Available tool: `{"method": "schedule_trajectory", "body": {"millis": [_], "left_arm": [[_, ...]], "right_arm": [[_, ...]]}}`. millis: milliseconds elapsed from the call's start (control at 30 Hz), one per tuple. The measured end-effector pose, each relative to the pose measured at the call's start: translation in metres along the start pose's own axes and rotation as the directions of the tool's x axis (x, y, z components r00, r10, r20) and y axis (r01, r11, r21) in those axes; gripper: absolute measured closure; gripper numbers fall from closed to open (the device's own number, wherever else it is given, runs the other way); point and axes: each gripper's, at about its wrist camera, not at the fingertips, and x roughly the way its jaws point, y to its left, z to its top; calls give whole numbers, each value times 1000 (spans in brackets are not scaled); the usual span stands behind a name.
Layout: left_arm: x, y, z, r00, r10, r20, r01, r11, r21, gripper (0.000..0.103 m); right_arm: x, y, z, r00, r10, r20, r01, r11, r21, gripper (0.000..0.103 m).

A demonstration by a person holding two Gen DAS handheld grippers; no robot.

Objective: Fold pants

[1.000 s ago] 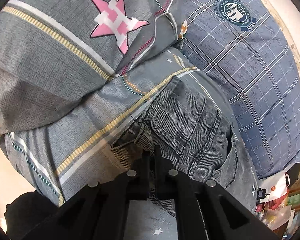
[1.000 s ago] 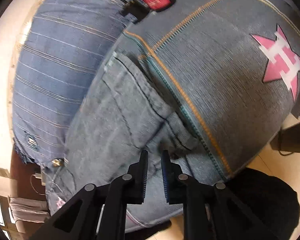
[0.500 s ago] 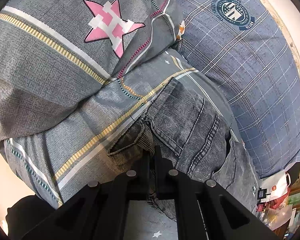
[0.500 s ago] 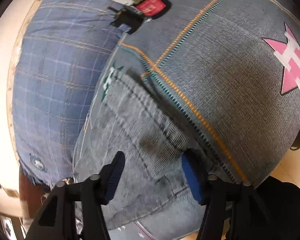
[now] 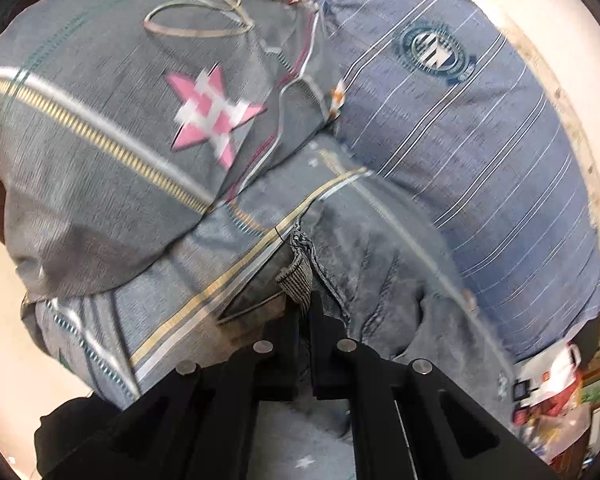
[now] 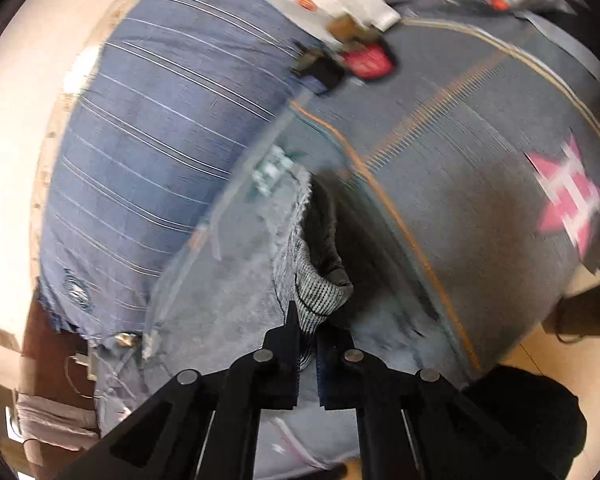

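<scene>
The right gripper (image 6: 307,334) is pinched tight on a fold of the pants (image 6: 236,280) — grey-blue jeans, with the checked inside cloth showing just above the black fingers (image 6: 286,344). The pants lie on a grey blanket (image 6: 471,184) with orange stripes and a pink star (image 6: 567,196). A blue striped pillow (image 6: 160,132) sits to the left, touching the pants — everything looks blurry.

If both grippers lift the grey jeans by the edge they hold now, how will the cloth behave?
The jeans will likely sag between the left gripper and right gripper, since the denim already drapes in soft folds. The thick pinched hem should probably not slip. They may drag on the grey bedding below.
</scene>
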Motion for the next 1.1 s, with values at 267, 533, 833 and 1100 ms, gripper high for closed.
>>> {"method": "schedule_trajectory", "body": {"millis": [267,533,833,1100], "left_arm": [[3,33,-5,996,68,-65,-73,994,-86,67],[-26,-47,-10,999,-27,26,22,984,179,63],[54,-64,-64,974,207,-93,-138,865,483,61],[22,-98,-55,986,138,92,-165,818,551,30]], "right_arm": [[8,-19,-4,994,-105,-23,104,994,-37,85],[-15,67,-8,998,25,53,-10,963,-268,68],[60,51,-10,978,-193,-83,165,950,-267,51],[88,255,-40,990,-4,-139,-89,748,-658,47]]}}
